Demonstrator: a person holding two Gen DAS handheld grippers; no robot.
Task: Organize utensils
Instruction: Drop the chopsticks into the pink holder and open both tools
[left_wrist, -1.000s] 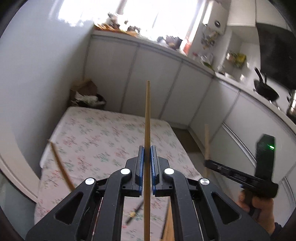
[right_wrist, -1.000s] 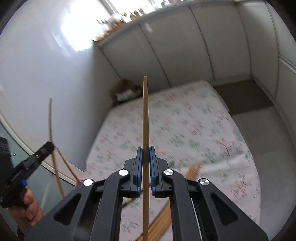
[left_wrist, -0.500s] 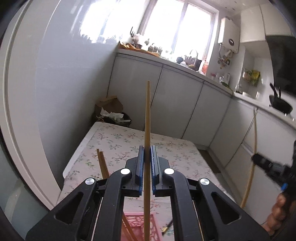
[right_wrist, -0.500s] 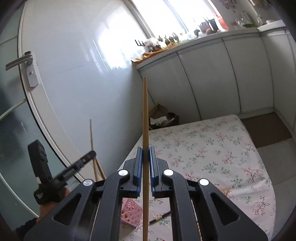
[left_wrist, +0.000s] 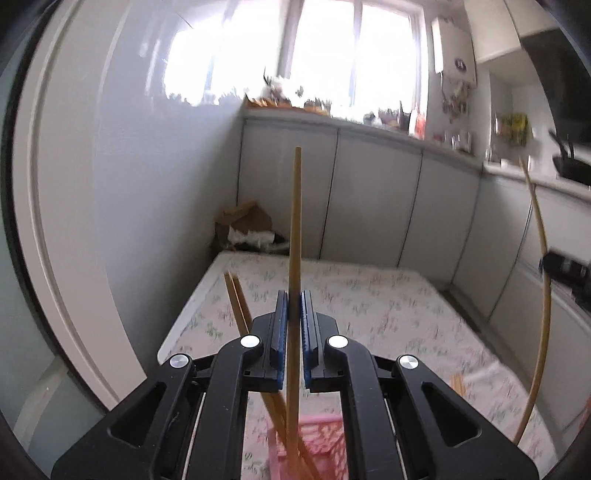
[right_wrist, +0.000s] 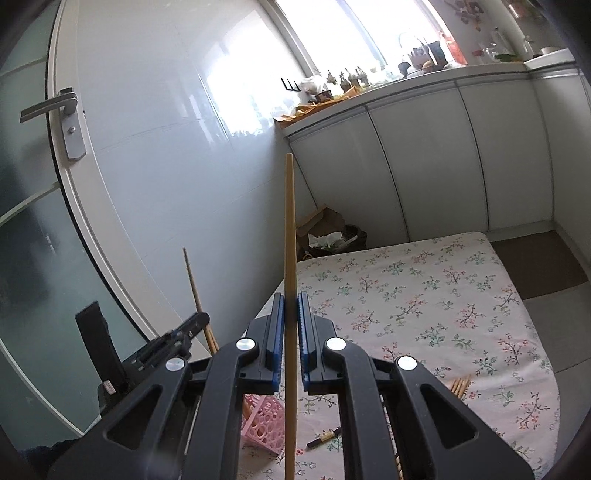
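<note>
Chopstick (left_wrist: 295, 240), long and wooden, pinched tight between the fingers (left_wrist: 280, 325) of the left gripper (left_wrist: 293, 314), standing almost straight up.

Pink basket (left_wrist: 325, 428) just under that gripper, full of little round holes. Two more chopsticks (left_wrist: 236, 302) inside it, leaning to the left, tops close together. Bottom end of the pinched chopstick down by the basket too; hard to tell if inside or only in front.

Basket sitting on a surface (left_wrist: 388, 306) with a flowery cloth, close to the near edge. In the right wrist view, same pink basket (right_wrist: 262, 417) seen from the side, looking tipped over a bit.

Second chopstick (right_wrist: 290, 240) squeezed between the fingers (right_wrist: 277, 325) of the right gripper (right_wrist: 290, 314), closed hard on it, tip pointing up. From the left wrist view, right gripper (left_wrist: 565, 267) off to the right, well apart from the basket, with its stick looking bent by the round lens.

Small bunch of loose chopsticks (right_wrist: 460, 386) lying flat on the cloth to the right. Dark stick with a gold band (right_wrist: 325, 437) lying on the cloth near the basket, not touching it.
</note>
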